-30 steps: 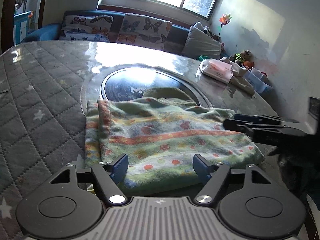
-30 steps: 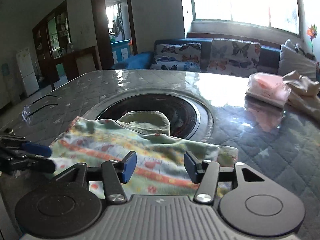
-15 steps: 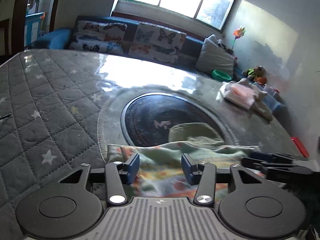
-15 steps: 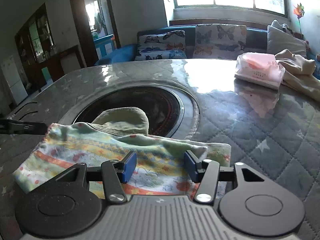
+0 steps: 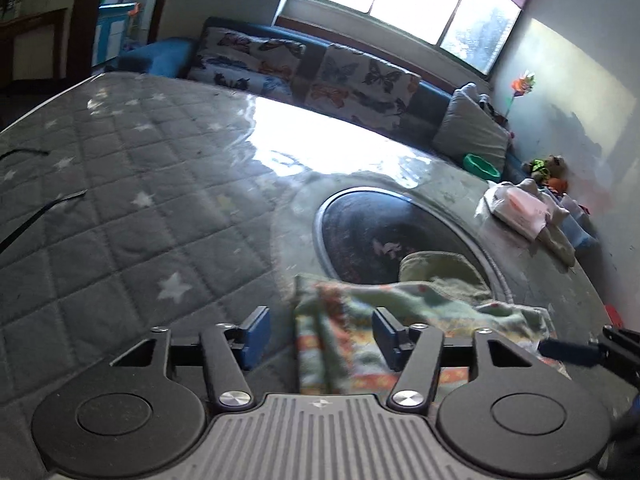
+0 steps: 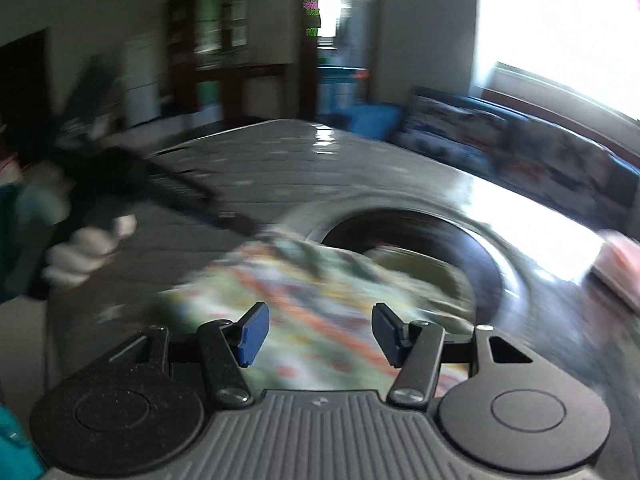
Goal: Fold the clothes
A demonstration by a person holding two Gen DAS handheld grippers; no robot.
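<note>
A folded green cloth with coloured stripes and dots [image 5: 344,328] lies on the quilted grey table [image 5: 140,208], its far edge over the dark round inset [image 5: 384,236]. My left gripper [image 5: 320,338] is open and empty, over the cloth's left edge. The right gripper's blue fingertip [image 5: 568,348] shows at the cloth's right end. In the blurred right wrist view my right gripper [image 6: 318,334] is open and empty above the cloth [image 6: 304,292], and the left gripper [image 6: 180,192], held by a gloved hand [image 6: 80,252], is at the left.
A pink packet on beige clothes [image 5: 520,208] lies at the table's far right. A sofa with butterfly cushions [image 5: 320,72] stands behind the table under a bright window. A green bowl [image 5: 480,164] sits near a grey pillow.
Both grippers have pulled back and swung left. The left gripper has shifted from over the cloth's middle to its left edge. The right wrist view has turned left fast and blurred.
</note>
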